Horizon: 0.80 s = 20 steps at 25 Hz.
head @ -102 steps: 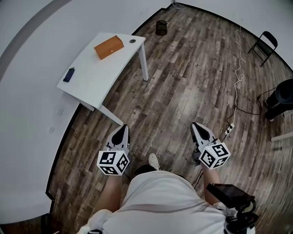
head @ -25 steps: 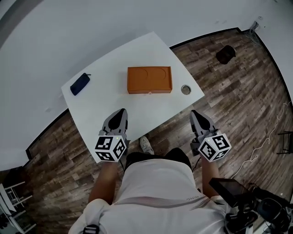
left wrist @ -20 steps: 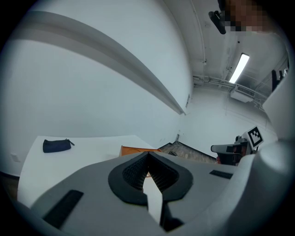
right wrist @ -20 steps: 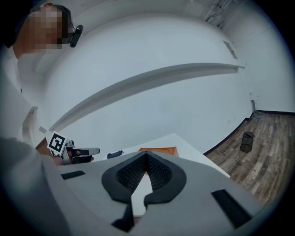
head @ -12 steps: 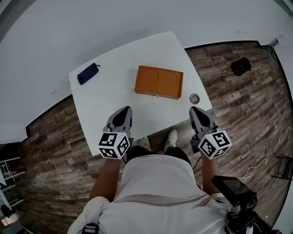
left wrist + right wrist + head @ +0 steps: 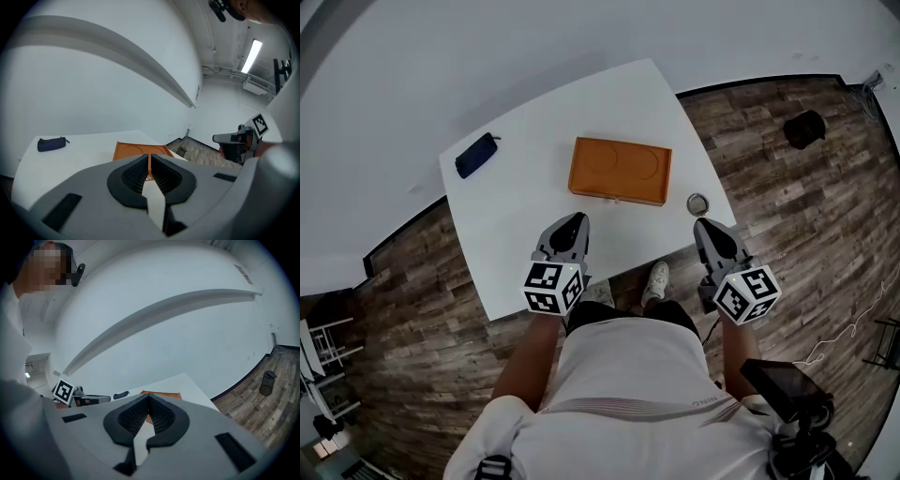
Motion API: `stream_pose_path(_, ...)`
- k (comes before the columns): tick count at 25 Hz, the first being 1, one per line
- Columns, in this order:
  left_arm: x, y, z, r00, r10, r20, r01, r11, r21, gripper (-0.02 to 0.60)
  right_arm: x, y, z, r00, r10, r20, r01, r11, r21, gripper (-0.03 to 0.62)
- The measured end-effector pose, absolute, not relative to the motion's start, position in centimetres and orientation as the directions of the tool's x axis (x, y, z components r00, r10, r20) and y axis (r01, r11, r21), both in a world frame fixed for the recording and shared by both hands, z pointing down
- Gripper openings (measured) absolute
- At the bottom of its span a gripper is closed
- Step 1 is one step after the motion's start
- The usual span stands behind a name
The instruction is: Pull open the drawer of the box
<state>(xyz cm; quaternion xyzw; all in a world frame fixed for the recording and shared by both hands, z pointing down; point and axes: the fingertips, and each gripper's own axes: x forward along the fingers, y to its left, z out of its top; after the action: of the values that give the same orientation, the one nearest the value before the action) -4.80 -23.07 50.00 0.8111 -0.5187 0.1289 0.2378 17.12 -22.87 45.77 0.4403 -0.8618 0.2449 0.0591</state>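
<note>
A flat orange box [image 6: 620, 170] lies on the white table [image 6: 525, 244], its small drawer knob [image 6: 618, 200] on the near side. My left gripper [image 6: 573, 221] is shut and empty, held over the table's near part, a short way short of the box. My right gripper [image 6: 709, 229] is shut and empty too, at the table's near right corner. In the left gripper view the box [image 6: 136, 150] shows just beyond the closed jaws [image 6: 149, 157]. The right gripper view shows the box [image 6: 161, 393] past its closed jaws [image 6: 149, 399].
A dark blue pouch [image 6: 475, 155] lies at the table's far left. A small round metal cup [image 6: 698, 202] sits near the right corner. A black bin [image 6: 804, 128] stands on the wood floor to the right. The person's shoe [image 6: 656, 281] is under the table edge.
The person walked up to the table and the view settled over it. The left gripper moved forward and right, over the table towards the box; the right gripper stayed near the corner.
</note>
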Motion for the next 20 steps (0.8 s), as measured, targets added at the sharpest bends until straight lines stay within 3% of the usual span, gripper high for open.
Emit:
stream_pose_path(6, -2.6, -24.0, 54.3, 0.466, -0.704, 0.537, -0.885, -0.372, 0.28, 0.042, 17.4, -22.3, 46.5, -0.599, -0.727, 0.335, -0.794, 0.482, -0.371, -0.002)
stream_pose_path(13, 0.1, -24.2, 60.1, 0.485, -0.583, 0.652, -0.873, -0.372, 0.317, 0.157, 17.6, -21.5, 47.0, -0.594, -0.72, 0.359, -0.798, 0.47, -0.378, -0.002)
stream_pose_path(20, 0.7, -26.2, 65.3, 0.433, -0.521, 0.736, -0.895, -0.344, 0.283, 0.164, 18.8, -20.6, 47.8, -0.563, -0.733, 0.383, -0.819, 0.432, -0.377, -0.002)
